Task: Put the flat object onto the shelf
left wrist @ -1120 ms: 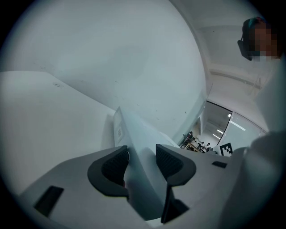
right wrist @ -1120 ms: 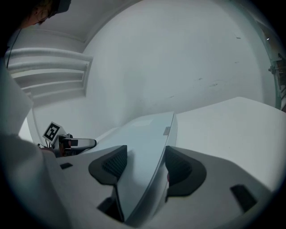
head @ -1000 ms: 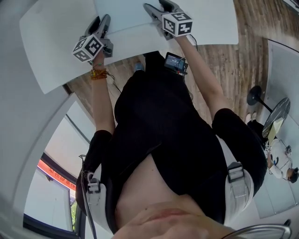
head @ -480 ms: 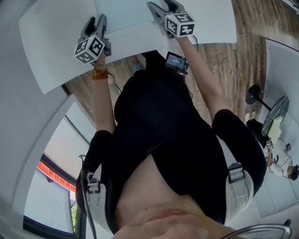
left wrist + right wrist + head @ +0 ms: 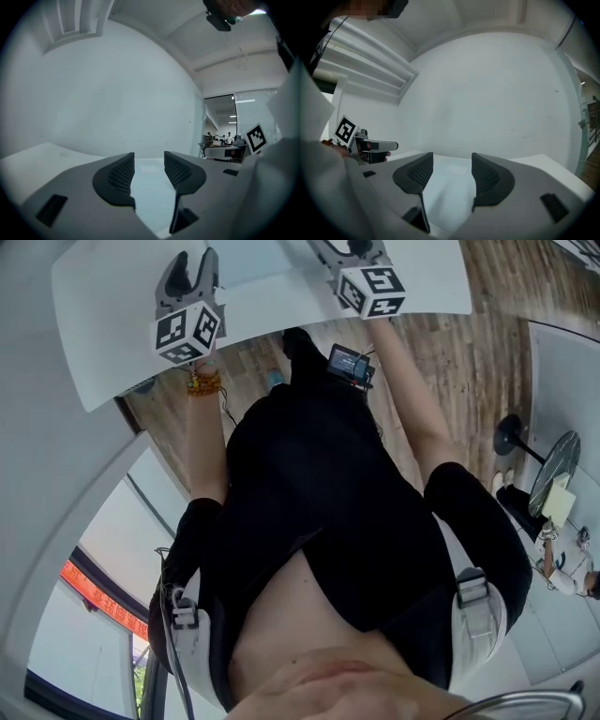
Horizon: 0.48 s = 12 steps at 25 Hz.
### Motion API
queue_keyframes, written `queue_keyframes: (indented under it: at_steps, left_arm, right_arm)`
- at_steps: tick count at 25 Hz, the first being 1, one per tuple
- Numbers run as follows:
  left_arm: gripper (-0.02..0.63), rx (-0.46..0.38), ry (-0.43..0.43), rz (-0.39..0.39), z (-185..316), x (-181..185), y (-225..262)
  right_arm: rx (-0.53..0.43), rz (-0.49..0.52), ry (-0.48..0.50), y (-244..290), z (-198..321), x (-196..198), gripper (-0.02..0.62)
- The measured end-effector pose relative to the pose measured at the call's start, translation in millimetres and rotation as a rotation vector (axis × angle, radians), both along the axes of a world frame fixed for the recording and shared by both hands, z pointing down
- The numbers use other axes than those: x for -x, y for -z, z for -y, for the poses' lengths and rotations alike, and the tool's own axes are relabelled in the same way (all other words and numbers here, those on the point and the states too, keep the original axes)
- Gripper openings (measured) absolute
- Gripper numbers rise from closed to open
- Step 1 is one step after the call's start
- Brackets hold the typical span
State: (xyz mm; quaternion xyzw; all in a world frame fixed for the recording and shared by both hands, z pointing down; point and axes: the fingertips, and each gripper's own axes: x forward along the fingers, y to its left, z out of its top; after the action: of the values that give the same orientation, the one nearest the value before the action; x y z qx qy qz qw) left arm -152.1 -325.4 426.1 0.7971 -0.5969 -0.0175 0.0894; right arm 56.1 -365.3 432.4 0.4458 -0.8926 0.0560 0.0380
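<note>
I count two grippers, one flat panel [image 5: 267,259] and one white surface [image 5: 103,329] beneath it. My left gripper [image 5: 149,164] has its fingers spread wide. They have just been opening, and the pads press on nothing; the panel shows in the gap beyond them. My right gripper [image 5: 451,165] stands just as wide and grips nothing. The panel is thin, pale bluish white, with a small rectangular mark on its face. It lies flat on the white surface, in front of both grippers.
</note>
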Motion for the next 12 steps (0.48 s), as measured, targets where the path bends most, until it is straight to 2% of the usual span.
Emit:
queue_keyframes:
  at_steps: [7,12]
  left_arm:
    - [0.186,-0.205,-0.008,0.064,-46.4,-16.1,78.2]
    - [0.176,-0.291,-0.008,0.091,-82.7,-18.9,108.0]
  right_arm:
    - [-0.149,0.024,0.018,62.8,-53.1,18.6,0.256]
    - [-0.222,0.035,0.011,89.9,-91.3,28.1,0.256]
